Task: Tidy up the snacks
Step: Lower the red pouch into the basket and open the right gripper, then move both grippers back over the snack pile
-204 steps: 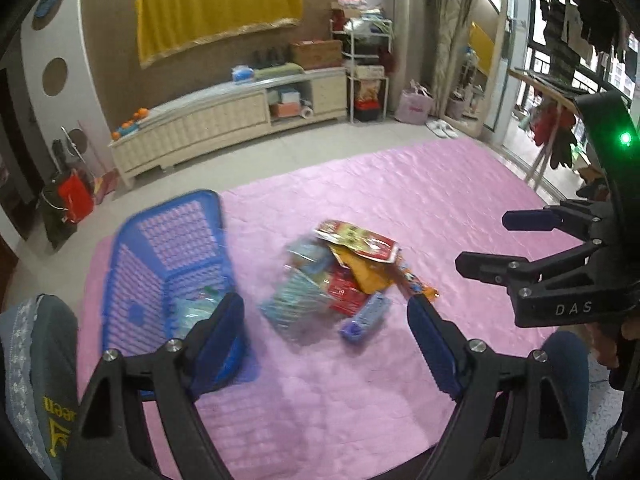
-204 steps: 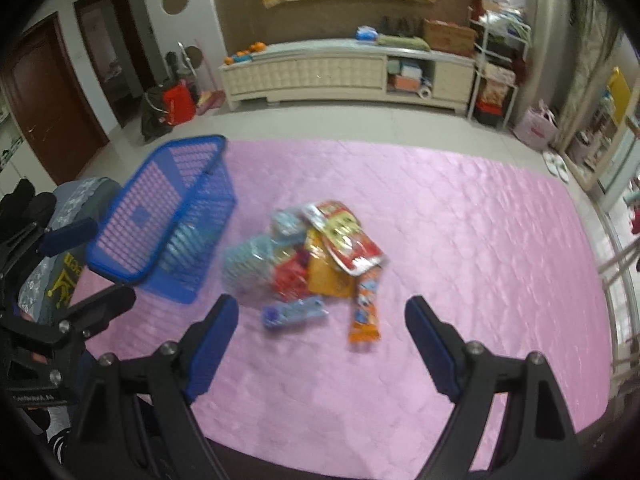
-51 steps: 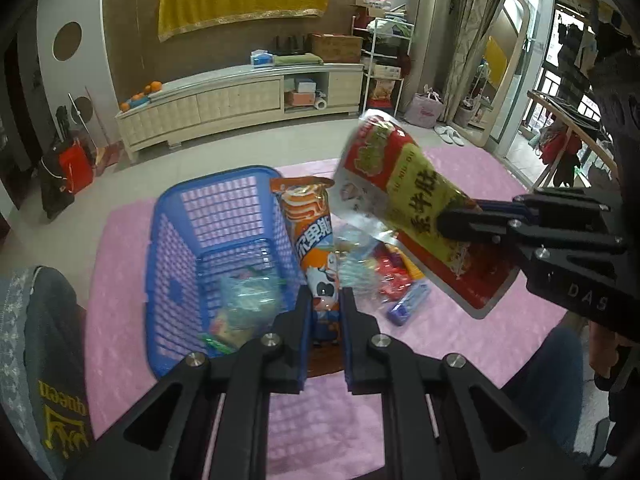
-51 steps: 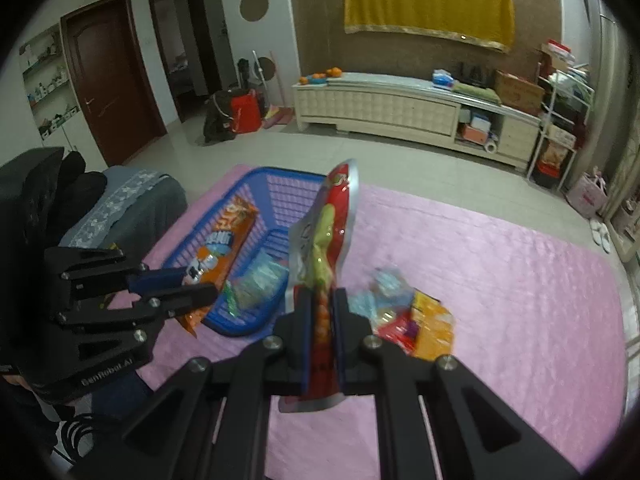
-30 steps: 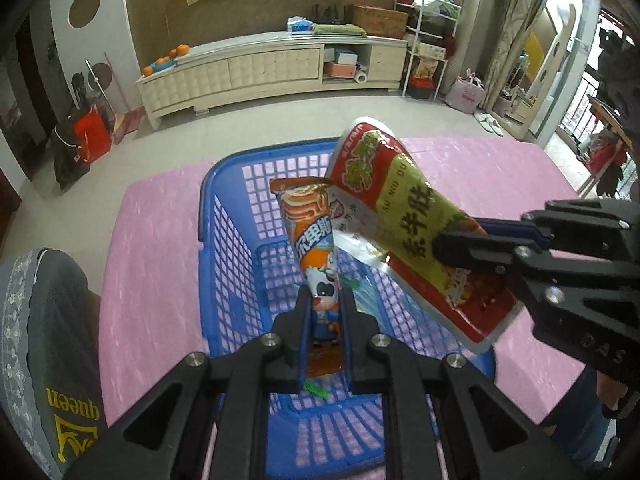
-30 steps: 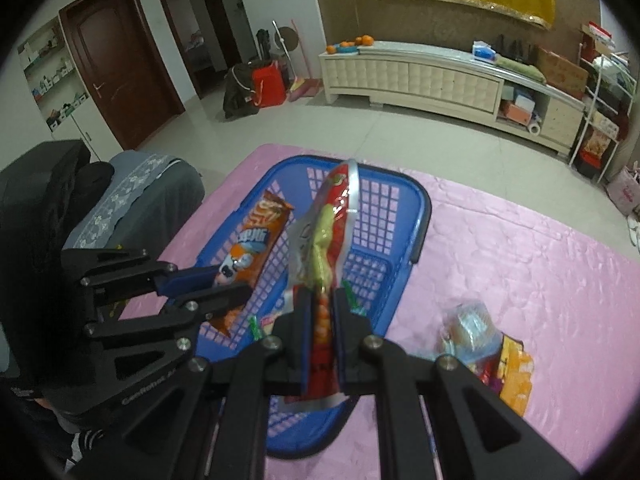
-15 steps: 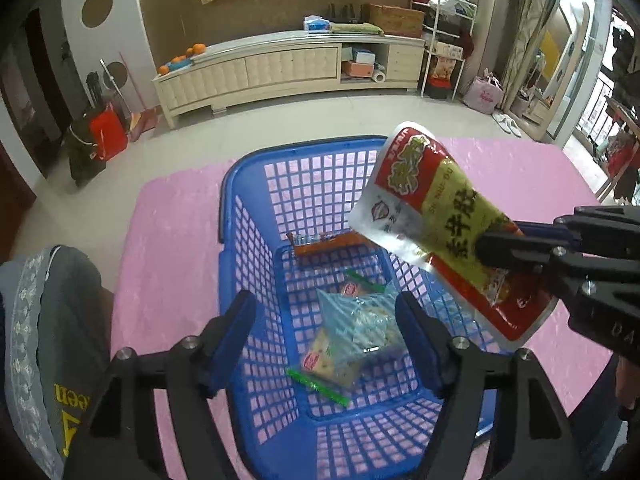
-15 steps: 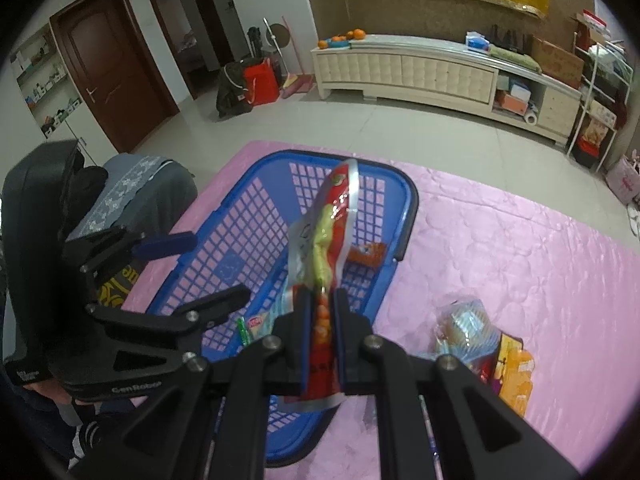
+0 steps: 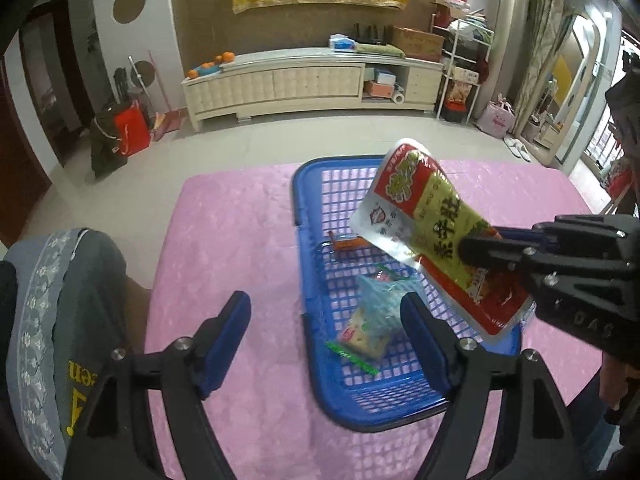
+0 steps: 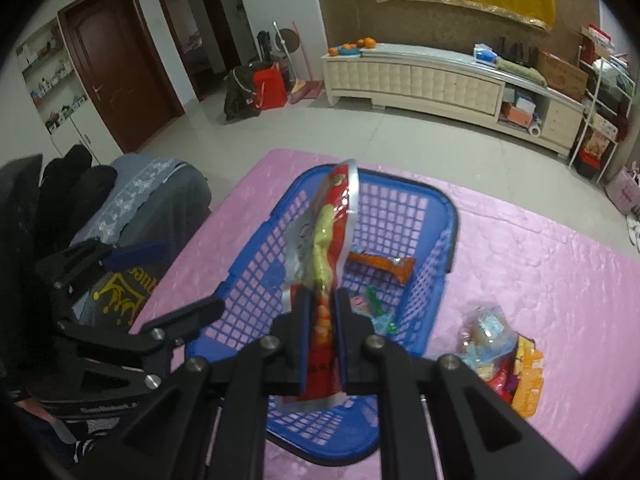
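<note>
A blue plastic basket (image 9: 296, 200) (image 10: 452, 216) stands on the pink mat (image 9: 240, 240). Inside it lie an orange stick packet (image 9: 348, 243) (image 10: 384, 265) and a clear bag of sweets (image 9: 376, 316). My left gripper (image 9: 324, 316) (image 10: 168, 280) hangs above the basket's left rim; its jaws are opening and nothing is between them. My right gripper (image 10: 322, 312) (image 9: 480, 248) is shut on a red-and-green pouch (image 9: 436, 232) (image 10: 332, 240), held upright over the basket. Several loose snacks (image 10: 500, 344) are piled on the mat right of the basket.
A grey cushion with a lace band (image 9: 60, 300) sits at the mat's left edge. A cream cabinet (image 9: 312, 84) runs along the far wall, with a red bag (image 9: 128, 128) to its left and a wire shelf (image 9: 460, 76) to its right.
My left gripper let go of the orange stick packet, which now lies in the basket, and the gripper drew back to the left with wide jaws. The right gripper still holds the pouch.
</note>
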Available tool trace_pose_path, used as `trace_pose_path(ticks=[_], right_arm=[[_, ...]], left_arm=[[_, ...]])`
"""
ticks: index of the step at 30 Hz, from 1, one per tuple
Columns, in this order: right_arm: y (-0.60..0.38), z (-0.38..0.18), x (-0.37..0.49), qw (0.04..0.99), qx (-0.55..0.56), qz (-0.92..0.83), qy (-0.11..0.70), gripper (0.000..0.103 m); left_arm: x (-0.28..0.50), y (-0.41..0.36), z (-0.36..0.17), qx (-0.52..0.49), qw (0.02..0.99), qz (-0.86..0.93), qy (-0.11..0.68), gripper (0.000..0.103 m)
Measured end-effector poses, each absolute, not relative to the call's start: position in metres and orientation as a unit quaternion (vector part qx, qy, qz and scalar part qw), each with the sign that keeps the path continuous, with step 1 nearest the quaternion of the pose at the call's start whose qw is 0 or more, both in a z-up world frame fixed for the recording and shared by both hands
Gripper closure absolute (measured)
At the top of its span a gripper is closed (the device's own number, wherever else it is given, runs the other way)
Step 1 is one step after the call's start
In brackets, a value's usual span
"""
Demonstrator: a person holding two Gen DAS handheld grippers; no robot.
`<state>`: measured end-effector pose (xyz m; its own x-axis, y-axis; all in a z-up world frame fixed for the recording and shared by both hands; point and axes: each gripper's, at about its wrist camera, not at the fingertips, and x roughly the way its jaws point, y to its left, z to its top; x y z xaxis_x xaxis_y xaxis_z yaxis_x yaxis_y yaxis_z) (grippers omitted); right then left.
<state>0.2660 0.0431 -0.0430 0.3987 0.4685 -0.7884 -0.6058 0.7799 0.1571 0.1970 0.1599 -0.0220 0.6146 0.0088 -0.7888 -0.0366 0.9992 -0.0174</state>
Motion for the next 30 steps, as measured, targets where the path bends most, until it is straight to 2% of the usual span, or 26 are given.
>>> trace_pose_path(ticks=[12, 14, 16, 17, 18, 27, 30], right_arm=[[0.094, -0.074, 0.273, 0.832, -0.106, 0.278, 0.468, 0.087], [0.095, -0.076, 0.274, 0.835, -0.113, 0.270, 0.466, 0.081], [0.091, -0.078, 0.277, 0.836, -0.107, 0.264, 0.468, 0.061], [0.090, -0.079, 0.278, 0.835, -0.108, 0.263, 0.471, 0.039], [0.090, -0.079, 0.277, 0.833, -0.111, 0.264, 0.473, 0.024], [0.074, -0.059, 0.259, 0.837, -0.133, 0.271, 0.456, 0.019], [0.060, -0.049, 0.253, 0.841, -0.125, 0.273, 0.450, 0.019]], left_arm=[[0.188, 0.203, -0.041, -0.050, 0.893, 0.030, 0.446, 0.028], [0.186, 0.207, -0.042, -0.054, 0.893, 0.034, 0.445, 0.028], [0.185, 0.208, -0.042, -0.059, 0.893, 0.034, 0.445, 0.028], [0.184, 0.208, -0.041, -0.061, 0.893, 0.035, 0.445, 0.028], [0.184, 0.208, -0.041, -0.063, 0.893, 0.034, 0.445, 0.028], [0.174, 0.182, -0.021, -0.046, 0.899, 0.032, 0.434, 0.028], [0.170, 0.177, -0.014, -0.036, 0.902, 0.033, 0.428, 0.023]])
